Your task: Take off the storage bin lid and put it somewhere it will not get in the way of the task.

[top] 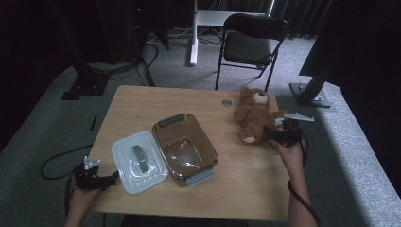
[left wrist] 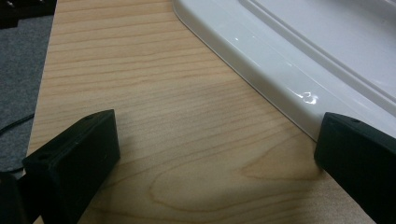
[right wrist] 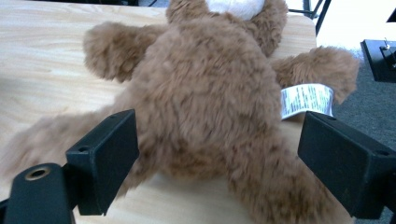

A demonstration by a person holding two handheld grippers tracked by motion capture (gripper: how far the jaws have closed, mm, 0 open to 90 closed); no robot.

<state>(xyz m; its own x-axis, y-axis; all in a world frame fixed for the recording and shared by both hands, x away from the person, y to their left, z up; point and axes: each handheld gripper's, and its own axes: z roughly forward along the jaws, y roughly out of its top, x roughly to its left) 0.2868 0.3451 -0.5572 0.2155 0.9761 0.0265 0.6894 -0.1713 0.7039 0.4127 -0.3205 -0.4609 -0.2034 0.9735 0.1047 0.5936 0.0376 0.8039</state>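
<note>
A brown teddy bear [top: 254, 113] lies on the wooden table [top: 142, 101] at the far right, with a white label [right wrist: 306, 99] at its side. My right gripper [top: 283, 133] stands open at the bear's lower body; its jaws flank the bear [right wrist: 210, 107] without closing on it. A clear brown plastic box [top: 185, 147] sits open in the middle of the table. Its white lid [top: 138, 161] with a grey handle lies flat to the left of it. My left gripper [top: 106, 179] is open at the table's front left, its jaws just off the lid's edge [left wrist: 280, 65].
A black folding chair [top: 250, 40] stands beyond the table's far edge. Black stand bases [top: 309, 94] and cables sit on the grey carpet around the table. A small round grommet [top: 227, 102] is set into the table near the bear.
</note>
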